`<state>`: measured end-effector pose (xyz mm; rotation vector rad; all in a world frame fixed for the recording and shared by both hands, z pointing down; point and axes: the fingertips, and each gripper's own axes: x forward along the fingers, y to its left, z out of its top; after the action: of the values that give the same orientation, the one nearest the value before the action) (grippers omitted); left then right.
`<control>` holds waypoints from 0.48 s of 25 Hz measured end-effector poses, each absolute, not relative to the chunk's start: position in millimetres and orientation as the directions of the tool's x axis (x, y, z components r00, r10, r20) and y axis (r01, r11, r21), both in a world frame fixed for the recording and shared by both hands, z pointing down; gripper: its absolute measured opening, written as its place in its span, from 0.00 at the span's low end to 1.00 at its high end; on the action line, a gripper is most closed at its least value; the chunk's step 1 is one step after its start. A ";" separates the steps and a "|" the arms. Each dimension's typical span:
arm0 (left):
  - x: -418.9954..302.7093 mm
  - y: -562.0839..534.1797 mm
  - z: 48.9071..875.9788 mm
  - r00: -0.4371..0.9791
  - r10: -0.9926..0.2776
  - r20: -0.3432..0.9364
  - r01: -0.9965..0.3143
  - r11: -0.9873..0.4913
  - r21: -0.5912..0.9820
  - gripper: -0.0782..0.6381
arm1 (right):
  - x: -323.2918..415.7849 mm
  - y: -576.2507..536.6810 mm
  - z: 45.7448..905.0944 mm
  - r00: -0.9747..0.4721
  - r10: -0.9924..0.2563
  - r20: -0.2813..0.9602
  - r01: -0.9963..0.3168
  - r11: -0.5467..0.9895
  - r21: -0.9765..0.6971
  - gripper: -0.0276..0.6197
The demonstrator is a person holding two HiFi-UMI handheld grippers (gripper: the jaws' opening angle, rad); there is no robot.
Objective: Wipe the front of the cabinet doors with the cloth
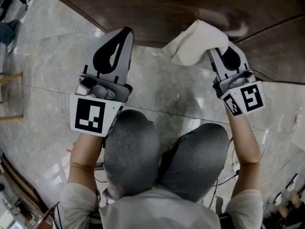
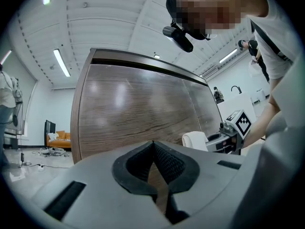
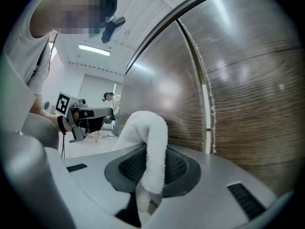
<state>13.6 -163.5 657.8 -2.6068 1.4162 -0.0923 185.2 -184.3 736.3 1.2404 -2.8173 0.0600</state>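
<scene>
Forearms (image 1: 245,137) reach forward on either side of your knees (image 1: 131,147), bare below short sleeves, as you crouch facing the cabinet doors (image 1: 162,6). Your right gripper (image 1: 220,51) tips inward toward the doors, its jaws clenched on the cloth (image 1: 198,42). In the right gripper view the white cloth arches up out of the pads and folds over toward the wood. From your head view it sits at the bottom edge of the doors, left of the seam (image 3: 207,109) between two panels; whether it presses on the wood I cannot tell. Your left gripper (image 1: 125,32) points at the same bottom edge further left, jaws closed tip to tip with nothing between them, apart from the door front and well apart from the cloth.

Above and left of the cloth the dark wood-grain front runs broad and bare up to its top edge, and the left gripper view shows its left edge standing free with open floor (image 1: 52,56) beyond. That floor is pale marble-look tile. Strip lights (image 2: 62,63) hang under a white ceiling, and an orange sofa (image 2: 58,138) sits far off past the left edge
</scene>
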 end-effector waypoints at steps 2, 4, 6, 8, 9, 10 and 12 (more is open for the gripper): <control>20.6 -165.0 658.6 0.551 -0.834 -0.024 -0.823 -0.538 -0.184 0.13 | 192.9 -184.3 737.1 -0.669 -0.740 0.071 -0.742 0.670 -0.008 0.17; 28.3 -165.6 659.4 0.555 -0.832 -0.020 -0.819 -0.542 -0.189 0.13 | 201.9 -183.4 737.4 -0.665 -0.744 0.069 -0.746 0.666 -0.002 0.17; 36.7 -165.7 660.1 0.560 -0.829 -0.017 -0.814 -0.546 -0.197 0.13 | 212.8 -181.5 737.5 -0.657 -0.751 0.066 -0.752 0.659 0.001 0.17; 44.6 -165.9 658.5 0.563 -0.826 -0.023 -0.812 -0.547 -0.204 0.13 | 223.9 -178.8 737.5 -0.649 -0.758 0.063 -0.760 0.650 -0.001 0.17; 48.4 -166.0 656.3 0.564 -0.825 -0.032 -0.811 -0.547 -0.208 0.13 | 229.1 -177.4 737.4 -0.647 -0.760 0.063 -0.762 0.648 -0.004 0.17; 51.6 -165.7 654.9 0.566 -0.823 -0.036 -0.810 -0.548 -0.210 0.13 | 233.8 -176.1 737.2 -0.645 -0.762 0.065 -0.764 0.646 -0.006 0.17; 54.2 -164.8 657.4 0.570 -0.821 -0.020 -0.805 -0.554 -0.211 0.13 | 241.4 -173.9 736.5 -0.641 -0.765 0.070 -0.767 0.642 -0.005 0.17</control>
<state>54.2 -164.8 657.4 -2.6048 1.3663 -0.1198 241.4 -173.9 736.5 1.3026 -2.7906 0.0533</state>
